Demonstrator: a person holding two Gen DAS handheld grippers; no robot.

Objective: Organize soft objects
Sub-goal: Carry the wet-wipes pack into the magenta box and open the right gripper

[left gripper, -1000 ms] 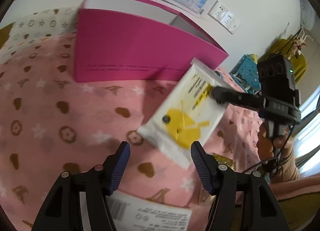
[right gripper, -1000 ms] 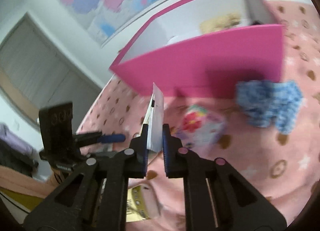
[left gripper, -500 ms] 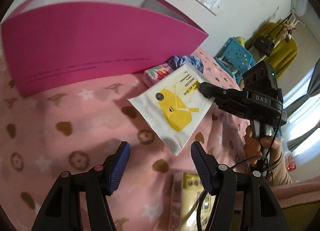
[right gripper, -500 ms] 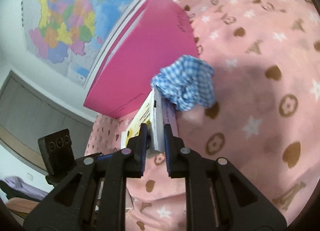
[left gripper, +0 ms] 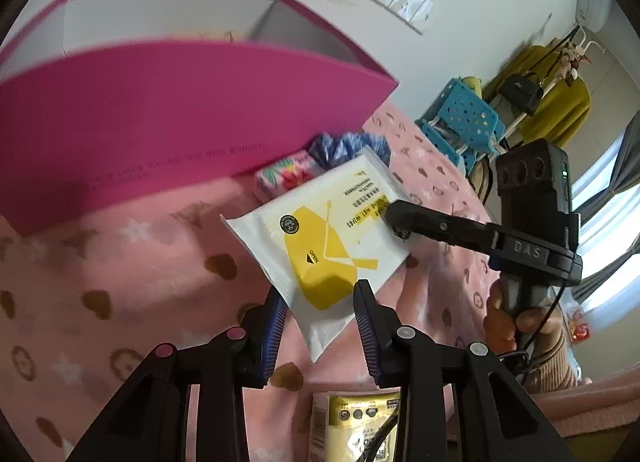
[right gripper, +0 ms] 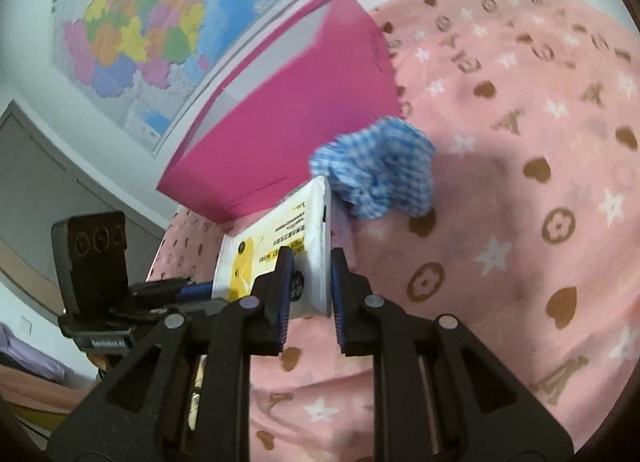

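Observation:
A white and yellow wet-wipes pack [left gripper: 332, 238] is held in the air over the pink blanket. My right gripper [right gripper: 310, 282] is shut on one end of the pack [right gripper: 280, 246]; it shows from the side in the left wrist view [left gripper: 400, 218]. My left gripper [left gripper: 318, 322] has narrowed around the pack's other end, its pads close to it on both sides; contact is unclear. A blue checked cloth [right gripper: 380, 170] and a flowered tissue pack [left gripper: 286, 178] lie in front of the pink box [left gripper: 160, 110].
The pink box [right gripper: 288, 94] stands open-topped against the wall on the pink patterned blanket [right gripper: 520, 222]. A yellow packet [left gripper: 360, 426] lies near the left gripper's base. A blue stool [left gripper: 464, 118] and a clothes rack stand beyond the bed.
My left gripper's fingers have closed in from wide open around the pack's lower end. The right gripper's jaws have spread a little wider on the pack.

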